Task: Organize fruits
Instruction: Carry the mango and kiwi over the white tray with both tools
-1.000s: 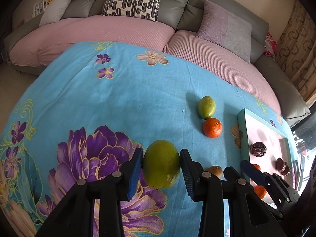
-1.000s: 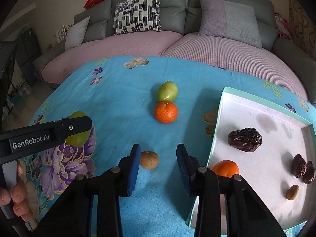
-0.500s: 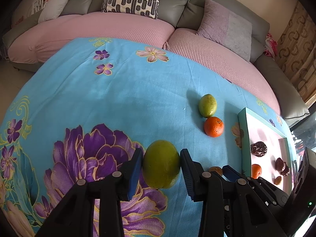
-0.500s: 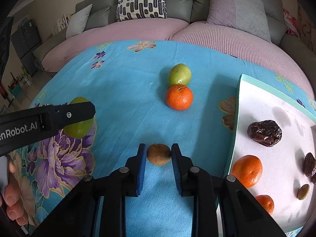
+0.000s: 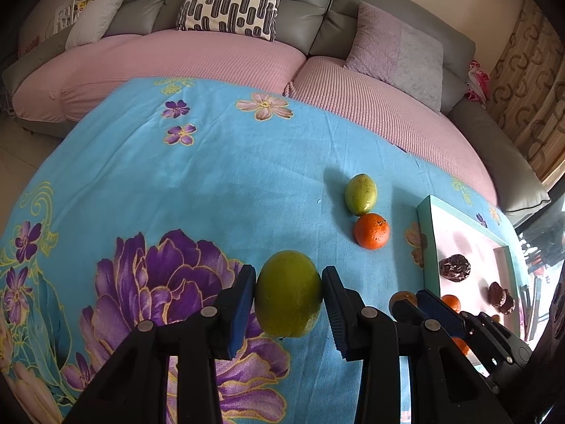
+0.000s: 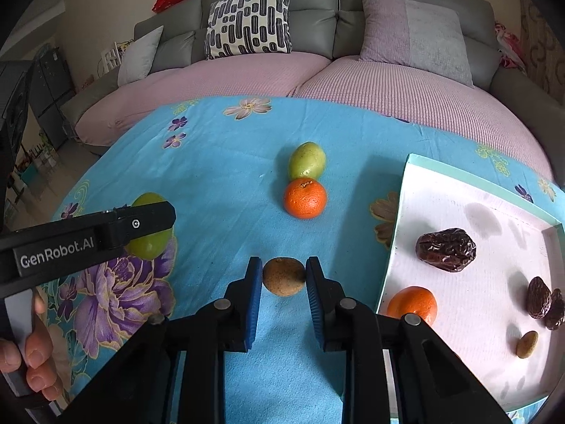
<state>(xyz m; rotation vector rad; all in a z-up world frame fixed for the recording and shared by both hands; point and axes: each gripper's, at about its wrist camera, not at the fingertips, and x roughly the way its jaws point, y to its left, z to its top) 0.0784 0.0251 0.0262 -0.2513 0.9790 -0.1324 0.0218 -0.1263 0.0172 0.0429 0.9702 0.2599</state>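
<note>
green fruit (image 5: 289, 293) upright, long axis 12–6, clamped in left gripper (image 5: 287, 305); right gripper (image 6: 284, 277) pinches brown fruit (image 6: 283, 276). tray (image 6: 400, 212) edge at 3, open cloth (image 6: 219, 162) toward 12.

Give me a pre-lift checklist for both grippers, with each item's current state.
1. Left gripper pads touching the large green oval fruit: ok.
2. Right gripper pads against the small brown round fruit: ok.
3. Grip firmness on either fruit: cannot tell.
4. Bare floor left in the white tray with teal rim: ok.
5. Loose orange tangerine and small green fruit clear of both grippers: ok.
</note>
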